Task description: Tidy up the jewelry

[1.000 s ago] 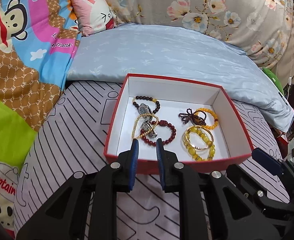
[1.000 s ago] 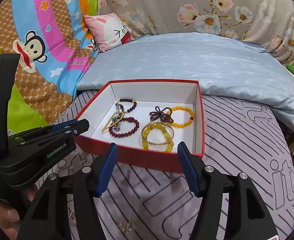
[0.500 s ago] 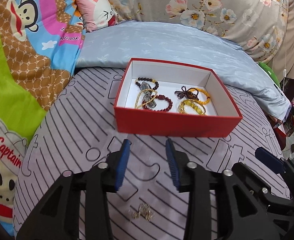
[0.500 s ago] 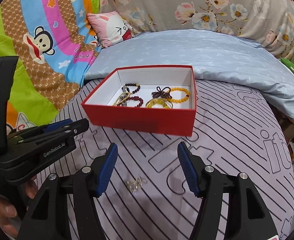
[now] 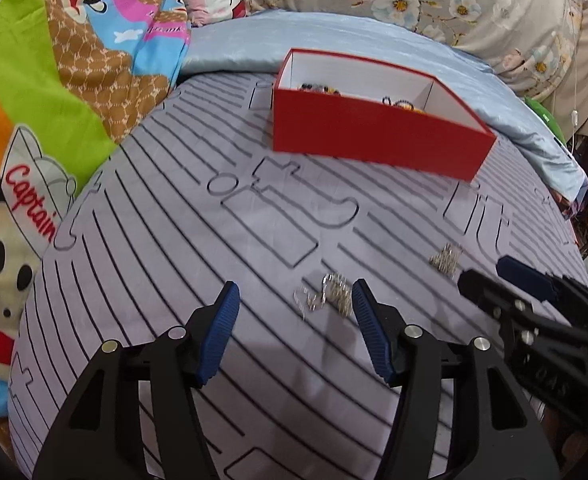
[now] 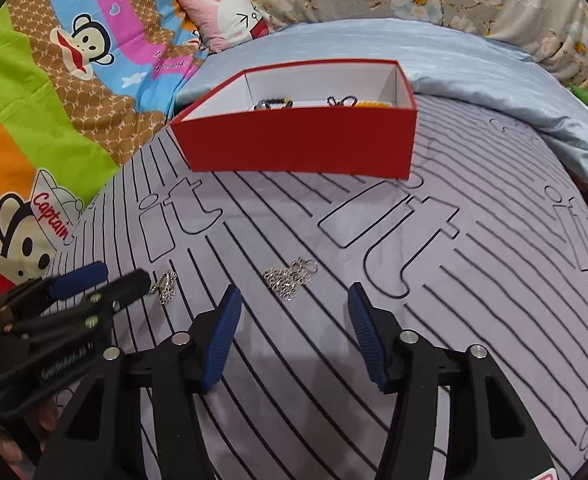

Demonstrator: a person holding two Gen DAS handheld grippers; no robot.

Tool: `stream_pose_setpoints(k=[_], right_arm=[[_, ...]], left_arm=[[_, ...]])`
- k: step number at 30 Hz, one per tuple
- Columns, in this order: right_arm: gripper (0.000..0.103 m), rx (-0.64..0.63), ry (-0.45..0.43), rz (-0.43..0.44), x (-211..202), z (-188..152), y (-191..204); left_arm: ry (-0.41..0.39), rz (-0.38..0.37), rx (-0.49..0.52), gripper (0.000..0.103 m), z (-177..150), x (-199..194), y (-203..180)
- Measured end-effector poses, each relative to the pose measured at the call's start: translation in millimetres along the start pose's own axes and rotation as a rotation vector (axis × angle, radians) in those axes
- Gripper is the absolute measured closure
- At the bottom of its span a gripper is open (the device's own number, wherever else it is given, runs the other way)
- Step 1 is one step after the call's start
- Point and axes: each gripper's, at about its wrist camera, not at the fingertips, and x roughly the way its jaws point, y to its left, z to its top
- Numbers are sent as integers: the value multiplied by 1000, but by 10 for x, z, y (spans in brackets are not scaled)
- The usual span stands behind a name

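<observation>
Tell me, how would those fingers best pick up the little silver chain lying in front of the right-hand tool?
Probably from straight above, closing on the bunched middle of the silver chain, where the links pile thickest. It lies flat and loose on the striped sheet, so there is no edge to slide under. The right gripper stands just short of it, its jaws closing with nothing between them yet.
</observation>
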Motion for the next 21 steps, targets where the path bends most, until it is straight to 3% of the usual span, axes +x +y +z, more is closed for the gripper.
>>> stream_pose_setpoints(k=[12,17,21], right_arm=[[78,-5,27,8,198,3,93],[95,-16,21,-18,242,32,107],[96,7,16,-2,237,24,44]], left_arm=[[9,1,3,47,-91,89,3],[7,1,7,47,-73,112,-13],[1,-3,9,47,-56,129,-39]])
